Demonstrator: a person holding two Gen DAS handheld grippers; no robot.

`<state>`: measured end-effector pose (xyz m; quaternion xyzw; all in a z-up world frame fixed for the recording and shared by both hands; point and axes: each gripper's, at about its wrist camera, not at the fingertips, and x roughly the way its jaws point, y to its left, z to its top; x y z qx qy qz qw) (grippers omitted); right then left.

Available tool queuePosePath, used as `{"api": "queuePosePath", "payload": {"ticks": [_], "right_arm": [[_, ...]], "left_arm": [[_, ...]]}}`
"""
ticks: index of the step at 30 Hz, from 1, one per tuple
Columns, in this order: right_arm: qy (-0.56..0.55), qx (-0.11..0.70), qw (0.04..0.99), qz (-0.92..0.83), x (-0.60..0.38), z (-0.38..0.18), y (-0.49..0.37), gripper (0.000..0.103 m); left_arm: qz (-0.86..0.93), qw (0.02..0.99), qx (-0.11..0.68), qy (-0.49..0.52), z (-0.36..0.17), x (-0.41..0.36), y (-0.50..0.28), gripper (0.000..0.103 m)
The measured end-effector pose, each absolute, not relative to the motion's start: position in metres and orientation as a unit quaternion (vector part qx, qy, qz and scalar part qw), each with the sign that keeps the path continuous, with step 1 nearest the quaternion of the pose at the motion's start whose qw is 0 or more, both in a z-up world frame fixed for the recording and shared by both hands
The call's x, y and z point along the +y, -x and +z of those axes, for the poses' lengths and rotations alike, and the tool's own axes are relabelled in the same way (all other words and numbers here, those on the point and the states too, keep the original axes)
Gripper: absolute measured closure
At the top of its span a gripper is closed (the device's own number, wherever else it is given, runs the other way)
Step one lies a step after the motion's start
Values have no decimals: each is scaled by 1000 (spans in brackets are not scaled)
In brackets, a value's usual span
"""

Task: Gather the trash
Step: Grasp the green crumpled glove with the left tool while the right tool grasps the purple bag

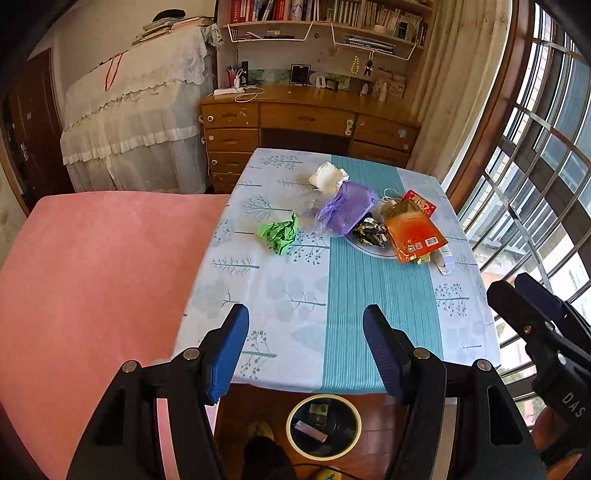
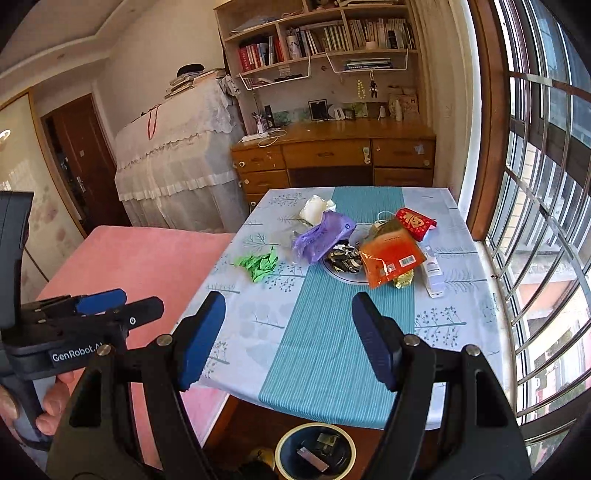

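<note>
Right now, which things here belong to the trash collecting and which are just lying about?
Job: green crumpled paper; purple plastic bag; white wad; black crumpled wrapper; orange packet; red envelope; trash bin.
Lying about: plate; wooden desk; bookshelf.

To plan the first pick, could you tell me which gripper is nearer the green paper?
Left, slightly. The left gripper hangs almost straight before the green paper; the right gripper hangs further right.
</note>
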<state>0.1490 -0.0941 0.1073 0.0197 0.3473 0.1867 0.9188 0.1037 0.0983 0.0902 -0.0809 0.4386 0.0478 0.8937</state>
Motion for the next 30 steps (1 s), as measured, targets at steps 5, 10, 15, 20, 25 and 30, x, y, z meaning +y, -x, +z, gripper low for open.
{"api": "queuePosePath", "payload": {"ticks": [5, 10, 15, 20, 25, 30], "right_arm": [[-31, 377, 913, 151, -75, 87, -217, 44], [-65, 430, 895, 105, -60, 42, -296, 58], [-88, 475, 873, 68, -42, -12, -383, 58], [-116, 521, 845, 34, -34, -71, -455, 58], [-120, 536, 835, 3, -33, -111, -502, 58], [-127, 548, 827, -21, -38, -134, -528, 58]], "left_arm": [[34, 888, 454, 66, 62, 131, -176, 37], [2, 868, 494, 48, 23, 170, -272, 37], [-32, 832, 552, 44, -34, 204, -368, 37], [-50, 792, 607, 46, -99, 217, -424, 37], [-77, 766, 636, 45, -144, 208, -451, 37], [-100, 747, 656, 45, -171, 197, -466, 37]]}}
